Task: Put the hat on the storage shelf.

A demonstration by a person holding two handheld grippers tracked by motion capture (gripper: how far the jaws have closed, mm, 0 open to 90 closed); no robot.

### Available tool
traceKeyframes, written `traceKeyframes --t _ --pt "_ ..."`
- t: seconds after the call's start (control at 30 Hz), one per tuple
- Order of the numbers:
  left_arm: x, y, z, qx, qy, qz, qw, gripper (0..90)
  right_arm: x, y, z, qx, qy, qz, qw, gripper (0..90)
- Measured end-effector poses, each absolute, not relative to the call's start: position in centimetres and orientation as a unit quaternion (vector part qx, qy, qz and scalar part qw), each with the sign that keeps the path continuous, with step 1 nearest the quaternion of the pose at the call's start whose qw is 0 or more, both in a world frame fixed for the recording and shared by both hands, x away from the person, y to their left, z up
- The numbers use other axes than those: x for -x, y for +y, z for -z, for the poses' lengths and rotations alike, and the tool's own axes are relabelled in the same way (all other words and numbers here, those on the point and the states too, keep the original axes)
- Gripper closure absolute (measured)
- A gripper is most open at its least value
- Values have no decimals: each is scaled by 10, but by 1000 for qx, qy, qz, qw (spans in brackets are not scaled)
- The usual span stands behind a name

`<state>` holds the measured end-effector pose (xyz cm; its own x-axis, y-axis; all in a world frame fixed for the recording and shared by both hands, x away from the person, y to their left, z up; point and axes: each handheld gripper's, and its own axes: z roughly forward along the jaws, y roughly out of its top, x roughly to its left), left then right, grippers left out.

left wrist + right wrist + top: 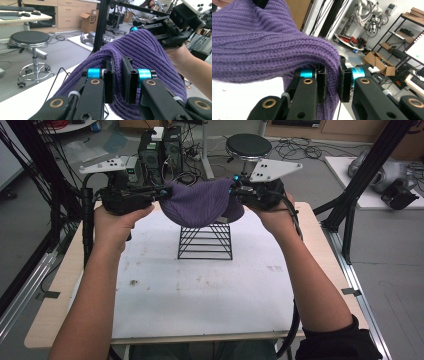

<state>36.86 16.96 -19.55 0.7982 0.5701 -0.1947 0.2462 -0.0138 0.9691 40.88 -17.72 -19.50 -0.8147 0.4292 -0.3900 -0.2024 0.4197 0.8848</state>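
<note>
High view, purple knit hat (200, 205) stretched between left gripper (165, 194) and right gripper (234, 187), seemingly above wire rack (205, 242)

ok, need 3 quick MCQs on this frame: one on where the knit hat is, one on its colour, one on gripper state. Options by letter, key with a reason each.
1. Where is the knit hat?
A. Flat on the table
B. Held up over the black wire stand
C. On the stool

2. What colour is the hat?
A. Purple
B. Green
C. Orange

3. How do the left gripper and the right gripper stand?
A. Both open, clear of the hat
B. Left grips, right is open
C. Both shut on the hat's edge

Key:
1 B, the high view shows it stretched between the two grippers, above the stand on the white table.
2 A, ribbed purple knit in all three views.
3 C, each gripper view shows knit pinched between the black jaws.
</note>
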Motion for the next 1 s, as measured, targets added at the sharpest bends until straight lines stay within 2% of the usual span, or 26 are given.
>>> traceKeyframes --t 0.47,1.0 --pt "-389 169 203 -702 311 -134 626 816 -440 -174 199 -92 798 -510 307 814" --pt "-384 170 199 -703 314 -141 623 816 -436 -172 194 -88 798 -511 308 813"
